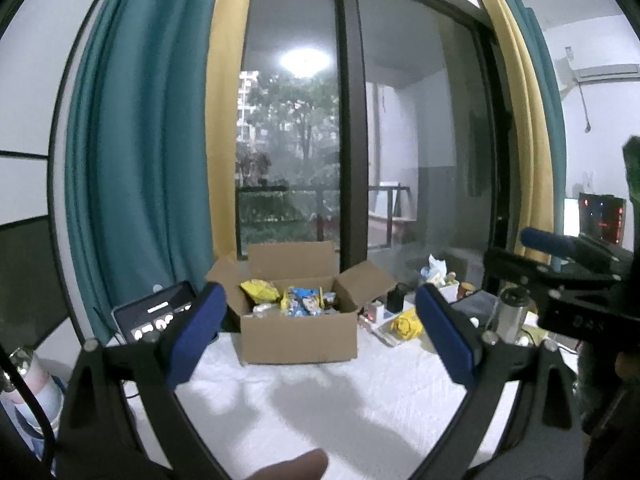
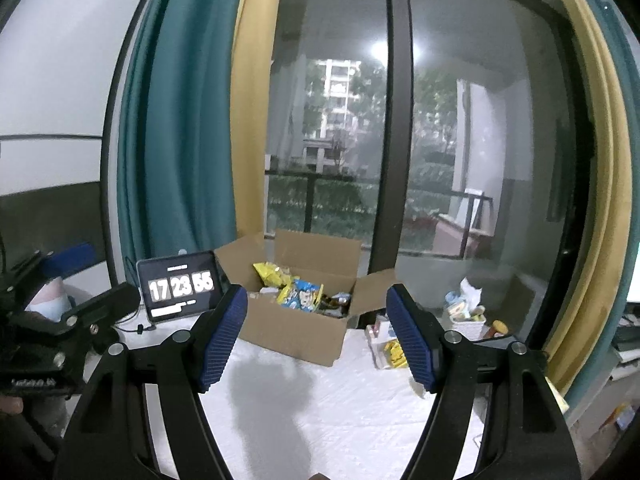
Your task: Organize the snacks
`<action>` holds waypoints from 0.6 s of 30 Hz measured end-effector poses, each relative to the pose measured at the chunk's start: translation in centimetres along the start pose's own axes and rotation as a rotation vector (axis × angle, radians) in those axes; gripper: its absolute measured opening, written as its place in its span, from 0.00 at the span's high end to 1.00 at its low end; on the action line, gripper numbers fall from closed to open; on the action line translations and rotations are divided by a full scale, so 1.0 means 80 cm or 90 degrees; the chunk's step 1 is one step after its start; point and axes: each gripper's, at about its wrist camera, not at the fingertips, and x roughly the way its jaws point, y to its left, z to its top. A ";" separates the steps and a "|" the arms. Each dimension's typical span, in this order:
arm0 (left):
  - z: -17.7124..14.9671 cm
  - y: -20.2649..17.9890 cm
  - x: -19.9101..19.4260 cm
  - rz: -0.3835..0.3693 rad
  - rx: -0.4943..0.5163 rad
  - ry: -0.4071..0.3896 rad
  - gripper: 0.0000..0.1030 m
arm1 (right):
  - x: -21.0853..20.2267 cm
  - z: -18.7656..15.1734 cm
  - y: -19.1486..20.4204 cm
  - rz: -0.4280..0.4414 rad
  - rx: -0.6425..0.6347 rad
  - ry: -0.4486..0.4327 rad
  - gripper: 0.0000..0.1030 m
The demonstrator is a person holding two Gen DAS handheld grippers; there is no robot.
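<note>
Hovering both claws wide open and empty, left claw (image 1: 320, 336) and right claw (image 2: 316, 340), facing the snack-filled cardboard box (image 1: 298, 330) straight ahead on the white worktop (image 1: 360, 400), box well apart, neither clearly nearer.

Open cardboard box (image 1: 298, 334) upright on white table, flaps splayed; yellow packet (image 1: 260, 291) and blue packet (image 1: 304, 301) inside, heaped.
</note>
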 end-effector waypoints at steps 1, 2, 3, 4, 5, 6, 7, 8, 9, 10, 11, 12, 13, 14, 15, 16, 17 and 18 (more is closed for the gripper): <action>0.001 0.000 -0.003 -0.002 0.000 -0.004 0.06 | -0.005 0.001 0.001 -0.002 0.000 -0.003 0.27; 0.002 -0.001 -0.007 -0.005 0.001 -0.006 0.06 | -0.011 0.001 0.001 -0.005 -0.001 -0.006 0.27; 0.002 0.000 -0.008 -0.007 0.000 -0.007 0.06 | -0.018 0.001 0.001 -0.007 -0.001 -0.010 0.27; 0.002 -0.001 -0.012 -0.011 -0.001 -0.008 0.06 | -0.022 0.000 0.001 -0.009 0.000 -0.012 0.27; 0.002 -0.001 -0.014 -0.015 0.000 -0.009 0.06 | -0.026 0.000 0.001 -0.011 0.001 -0.015 0.27; 0.002 -0.002 -0.015 -0.016 0.002 -0.009 0.06 | -0.029 0.000 0.000 -0.013 0.003 -0.017 0.27; 0.002 -0.003 -0.015 -0.016 0.004 -0.009 0.06 | -0.032 -0.001 0.000 -0.013 0.005 -0.019 0.27; 0.002 -0.003 -0.016 -0.016 0.005 -0.009 0.06 | -0.034 -0.001 -0.001 -0.013 0.007 -0.020 0.27; 0.002 -0.003 -0.016 -0.016 0.004 -0.009 0.06 | -0.035 -0.001 -0.001 -0.014 0.008 -0.022 0.27; 0.002 -0.003 -0.016 -0.015 0.004 -0.009 0.06 | -0.036 -0.001 -0.002 -0.014 0.010 -0.023 0.27; 0.002 -0.002 -0.016 -0.015 0.004 -0.010 0.06 | -0.036 -0.001 -0.002 -0.013 0.012 -0.023 0.27; 0.002 -0.002 -0.017 -0.014 0.003 -0.011 0.06 | -0.033 -0.001 -0.004 -0.012 0.014 -0.024 0.27; 0.003 -0.002 -0.017 -0.014 0.003 -0.012 0.06 | -0.034 -0.002 -0.004 -0.012 0.015 -0.023 0.27; 0.003 -0.002 -0.018 -0.013 0.004 -0.013 0.06 | -0.034 -0.002 -0.005 -0.011 0.016 -0.023 0.27; 0.003 -0.002 -0.017 -0.013 0.004 -0.014 0.06 | -0.033 -0.002 -0.005 -0.010 0.017 -0.023 0.27; 0.003 -0.002 -0.017 -0.013 0.004 -0.015 0.06 | -0.031 -0.002 -0.006 -0.010 0.017 -0.023 0.27; 0.003 -0.003 -0.016 -0.013 0.005 -0.015 0.06 | -0.032 -0.003 -0.007 -0.011 0.018 -0.023 0.27; 0.003 -0.004 -0.015 -0.012 0.005 -0.014 0.06 | -0.033 -0.003 -0.006 -0.010 0.017 -0.023 0.27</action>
